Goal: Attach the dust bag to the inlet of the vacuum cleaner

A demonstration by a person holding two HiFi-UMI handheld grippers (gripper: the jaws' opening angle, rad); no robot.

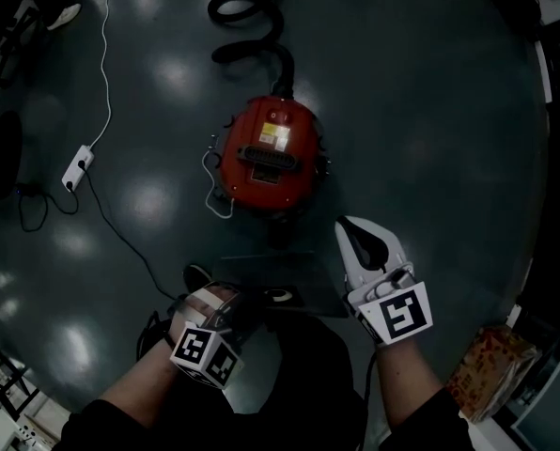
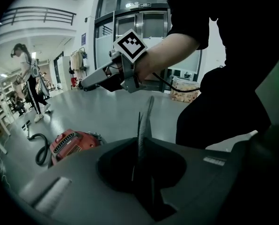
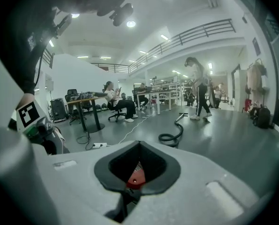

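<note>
The left gripper (image 2: pixel 142 142) is clamped on the dust bag (image 2: pixel 144 118): the bag's thin flat edge stands upright between the nearly closed jaws and sticks out past their tips. From above, the bag shows as a dark flat sheet held level just ahead of this gripper. It reaches across close to the inner side of the right gripper (image 3: pixel 140 143), and I cannot tell whether they touch. The right gripper's white jaws are closed tip to tip with nothing between them. The red vacuum cleaner (image 1: pixel 266 153) sits on the floor ahead of both grippers and apart from them, and a patch of its red body shows through the opening behind the right gripper's tips. A black hose (image 1: pixel 250 28) curls away from the vacuum's far side, beyond it as seen from the grippers. A thin white cord (image 1: pixel 216 191) loops against the vacuum on the left gripper's side. Farther out to the left of the left gripper a white power strip (image 1: pixel 77 168) lies on the floor, and a dark cable (image 1: pixel 120 238) runs from it back toward that gripper. What looks like a dark shoe tip (image 1: pixel 197 275) lies just beside the left gripper. Out to the right of the right gripper, behind its tips, stands an orange printed package (image 1: pixel 491 365). Well beyond the vacuum a person (image 2: pixel 28 81) walks, and another person (image 3: pixel 115 100) sits by a desk (image 3: pixel 85 104)
</note>
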